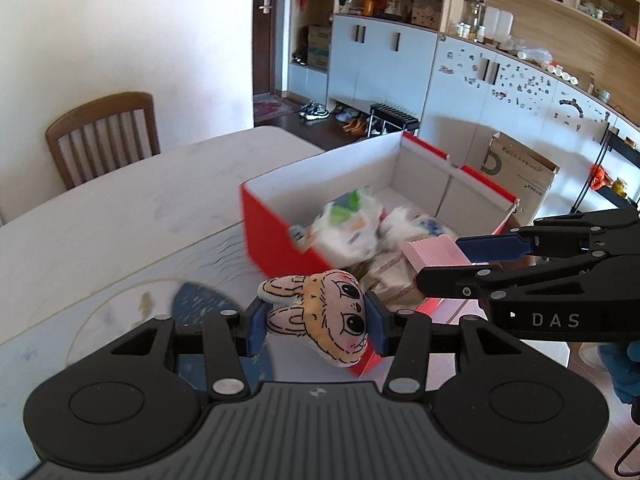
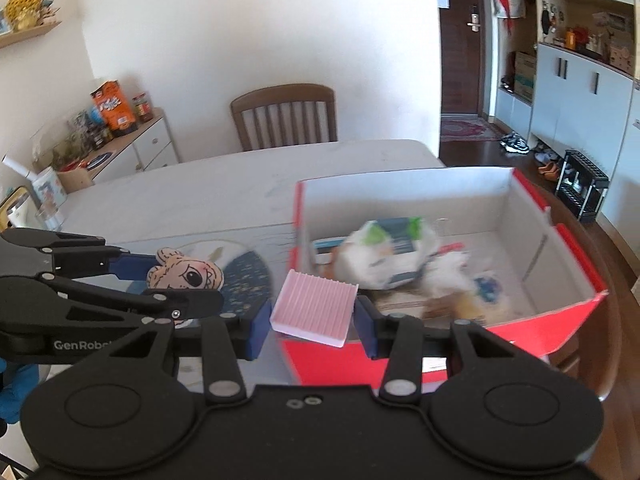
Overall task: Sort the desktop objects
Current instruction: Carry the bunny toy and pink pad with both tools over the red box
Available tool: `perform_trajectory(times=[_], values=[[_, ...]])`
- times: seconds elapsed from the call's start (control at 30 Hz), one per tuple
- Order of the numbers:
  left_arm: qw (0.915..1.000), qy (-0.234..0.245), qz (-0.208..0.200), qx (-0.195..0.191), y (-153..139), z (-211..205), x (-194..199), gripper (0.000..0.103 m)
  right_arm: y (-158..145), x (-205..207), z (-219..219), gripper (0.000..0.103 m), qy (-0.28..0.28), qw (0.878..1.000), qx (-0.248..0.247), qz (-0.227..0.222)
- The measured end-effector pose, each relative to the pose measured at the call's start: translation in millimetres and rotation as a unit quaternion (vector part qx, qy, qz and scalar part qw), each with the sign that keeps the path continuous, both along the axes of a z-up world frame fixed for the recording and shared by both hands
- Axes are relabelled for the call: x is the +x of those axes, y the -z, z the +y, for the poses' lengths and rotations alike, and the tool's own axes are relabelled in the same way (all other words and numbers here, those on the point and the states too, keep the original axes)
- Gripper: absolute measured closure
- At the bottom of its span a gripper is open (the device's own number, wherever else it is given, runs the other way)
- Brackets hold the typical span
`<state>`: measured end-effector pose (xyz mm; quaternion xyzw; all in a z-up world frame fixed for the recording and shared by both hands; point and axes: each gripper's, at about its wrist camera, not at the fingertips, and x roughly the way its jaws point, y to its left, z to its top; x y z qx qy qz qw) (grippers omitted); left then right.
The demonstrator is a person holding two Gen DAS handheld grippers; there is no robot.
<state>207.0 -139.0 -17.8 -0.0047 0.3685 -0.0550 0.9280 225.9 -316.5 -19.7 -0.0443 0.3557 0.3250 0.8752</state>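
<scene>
I had both grippers up over the near side of the table [image 2: 192, 188], each loaded. The left gripper [image 1: 316, 322] was clamped on a small plush rabbit head [image 1: 320, 316], its 2 blue pads [image 1: 256, 330] pressed against the toy's sides, ears pointing left and the face turned toward the lens. From the right wrist view the same toy [image 2: 185, 274] showed pinched between the left tool's fingers, held above a dark blue round patch [image 2: 248, 276] printed on the table mat. The right gripper [image 2: 312, 320] was closed on a pink ribbed block [image 2: 314, 306], flat and roughly square, white along its near edge, tilted slightly with its right side higher. That block sat just at the near left corner of the red box [image 2: 576, 312], above its rim. In the left wrist view the block [image 1: 430, 254] appeared to the right, gripped between the other tool's blue pad and black finger. The red box [image 1: 264, 228] stood open on the right part of the table, white inside, with a blurred heap of white packets [image 2: 384, 252] and a white plush piece with blue marks [image 2: 476, 280] on its floor; I could not make out more there. A wooden chair [image 2: 284, 116] stood at the far edge of the table.
</scene>
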Motion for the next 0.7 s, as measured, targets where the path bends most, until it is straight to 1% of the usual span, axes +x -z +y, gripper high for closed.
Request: perform_trajectory(times=[0.2,0.43,0.63,0.7], values=[[0.9997,0.02,-0.004,0.013,-3.4,-31.1,24.4,0.055,1.9,23.6,-34.0,0.059,0.019,1.0,-0.005,-0.008],[0.9987,0.048,-0.001,0.019,-5.7,-62.6,52.7,0.055,3.1,52.4,-66.3,0.059,0.036,0.999,-0.012,-0.016],[0.9973,0.065,0.01,0.033,-0.8,-81.1,84.6,0.055,6.8,81.1,-83.1,0.059,0.038,0.999,-0.02,-0.016],[0.9967,0.069,0.019,0.037,4.0,-84.3,96.5,0.055,9.6,92.9,-86.3,0.058,0.034,0.999,-0.022,-0.012]])
